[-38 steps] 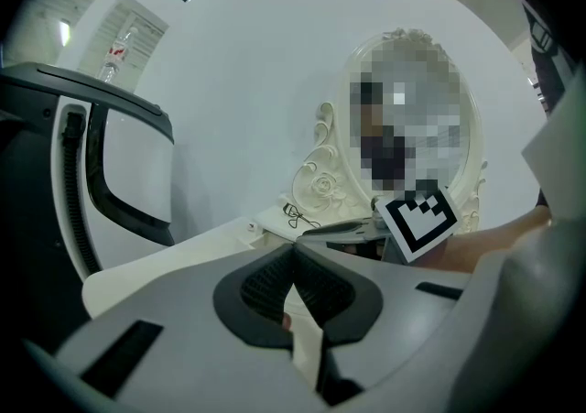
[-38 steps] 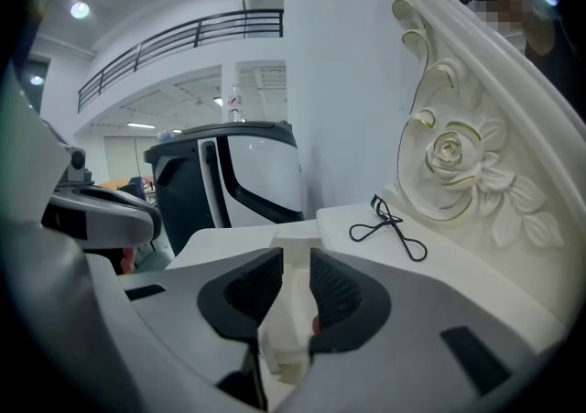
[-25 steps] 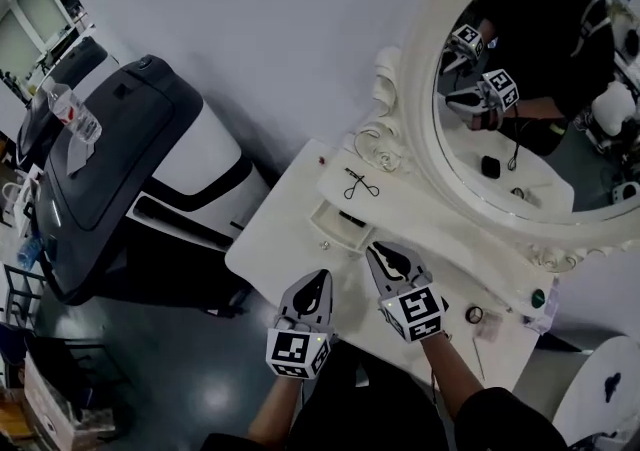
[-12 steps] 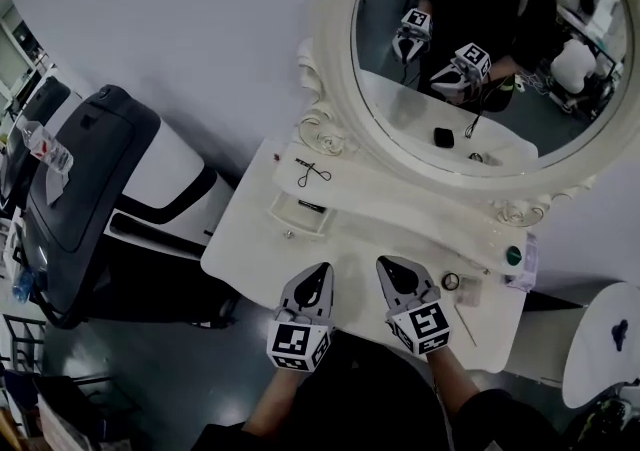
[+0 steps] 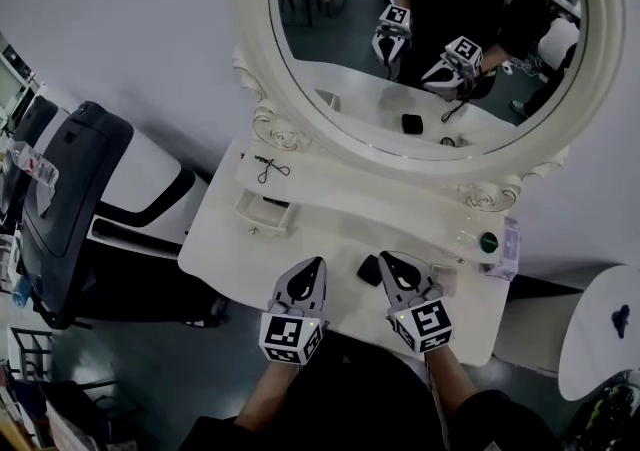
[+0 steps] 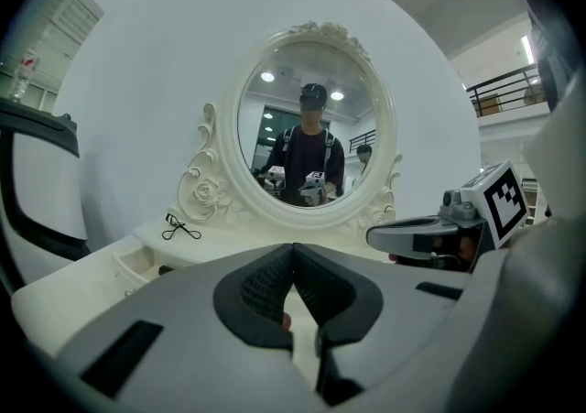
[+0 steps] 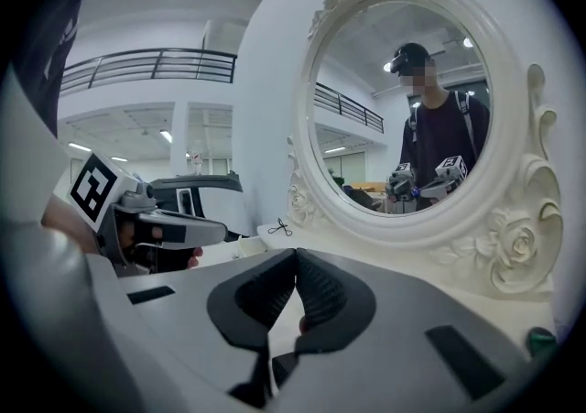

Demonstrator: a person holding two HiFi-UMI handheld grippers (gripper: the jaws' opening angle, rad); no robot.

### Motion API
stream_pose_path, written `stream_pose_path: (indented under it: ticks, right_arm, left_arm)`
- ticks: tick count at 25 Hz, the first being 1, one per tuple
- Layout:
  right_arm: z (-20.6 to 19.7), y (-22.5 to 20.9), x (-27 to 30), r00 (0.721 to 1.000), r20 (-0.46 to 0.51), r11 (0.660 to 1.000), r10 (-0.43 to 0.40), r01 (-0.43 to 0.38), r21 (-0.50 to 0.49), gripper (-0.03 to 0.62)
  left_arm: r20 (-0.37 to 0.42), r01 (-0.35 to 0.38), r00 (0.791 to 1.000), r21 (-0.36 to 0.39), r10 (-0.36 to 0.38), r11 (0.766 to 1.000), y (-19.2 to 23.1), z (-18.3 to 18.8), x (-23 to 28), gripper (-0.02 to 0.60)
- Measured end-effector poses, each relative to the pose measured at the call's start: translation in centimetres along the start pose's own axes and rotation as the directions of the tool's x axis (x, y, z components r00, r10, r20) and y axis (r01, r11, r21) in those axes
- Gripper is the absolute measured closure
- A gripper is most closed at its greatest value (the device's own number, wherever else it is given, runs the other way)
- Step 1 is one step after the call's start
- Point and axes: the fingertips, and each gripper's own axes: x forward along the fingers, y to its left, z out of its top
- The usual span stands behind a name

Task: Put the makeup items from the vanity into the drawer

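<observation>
Head view: left gripper [image 5: 315, 265], right gripper [image 5: 386, 259] pressed together; black item [image 5: 369, 269] between; drawer [image 5: 260, 212] open.

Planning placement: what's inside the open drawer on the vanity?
The small open white drawer shows one dark shape at its back, item or shadow unclear; the part under the white shelf is covered.

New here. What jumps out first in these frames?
The big ornate oval mirror fills the top of the head view, reflecting the person and both grippers. On the white vanity below, the left gripper and right gripper sit side by side at the near edge, jaws together, a small black case between them. A little drawer stands open at the vanity's left.
</observation>
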Motion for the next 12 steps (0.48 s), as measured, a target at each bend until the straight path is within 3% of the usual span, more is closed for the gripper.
stream_pose_path:
  ticks: [12]
  right_arm:
    - [-4.3,-3.1,-2.2,0.997,-0.052,0.996,-0.052,0.056,0.074,0.569]
  left_arm:
    - [-0.109,0.094,0.990,0.034,-0.090,0.995,-3.9,-3.4,2.8,0.566]
